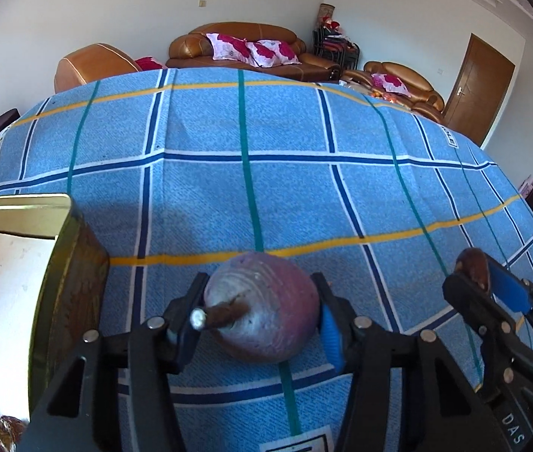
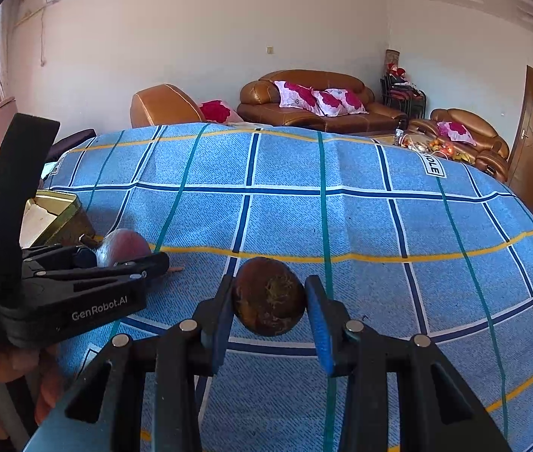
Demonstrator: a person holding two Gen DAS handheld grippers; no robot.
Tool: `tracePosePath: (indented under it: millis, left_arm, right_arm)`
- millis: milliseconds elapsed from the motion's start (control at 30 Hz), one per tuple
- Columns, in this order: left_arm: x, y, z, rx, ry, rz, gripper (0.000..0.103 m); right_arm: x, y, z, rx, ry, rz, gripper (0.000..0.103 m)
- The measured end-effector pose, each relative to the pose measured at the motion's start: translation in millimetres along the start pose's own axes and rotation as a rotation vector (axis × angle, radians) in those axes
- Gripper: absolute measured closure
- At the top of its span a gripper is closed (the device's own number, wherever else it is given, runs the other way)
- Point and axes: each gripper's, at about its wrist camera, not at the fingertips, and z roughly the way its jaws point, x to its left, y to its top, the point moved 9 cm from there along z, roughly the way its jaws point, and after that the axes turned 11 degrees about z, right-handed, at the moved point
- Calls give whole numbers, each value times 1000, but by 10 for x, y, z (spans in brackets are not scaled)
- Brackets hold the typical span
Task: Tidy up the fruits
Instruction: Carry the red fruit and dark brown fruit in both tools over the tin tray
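Left claw (image 1: 262, 320) closing around purple fruit (image 1: 266, 309), probably gripped; tin (image 1: 21, 211) at ten o'clock. Right claw (image 2: 268, 301) clamps brown fruit (image 2: 268, 297).

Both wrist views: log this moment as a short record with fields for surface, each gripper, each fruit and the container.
surface: blue checked cloth
left gripper: fingers on both sides of the purple fruit
purple fruit: round, brown stem toward the camera, low over the cloth
right gripper: shut on the brown fruit
brown fruit: round, dark, rough patch facing the camera
container: open gold tin, left of the purple fruit
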Motion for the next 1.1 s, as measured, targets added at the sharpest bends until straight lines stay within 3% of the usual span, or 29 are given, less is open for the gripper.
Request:
tracePosePath:
  millis: [233, 1100]
  left_arm:
    - [-85, -103, -231, -48, 20, 34, 48]
    - [-76, 6, -806, -283, 155, 101, 48]
  right_arm:
    - [-26, 19, -62, -27, 15, 10, 64]
    - [168, 87, -510, -233, 69, -59, 64]
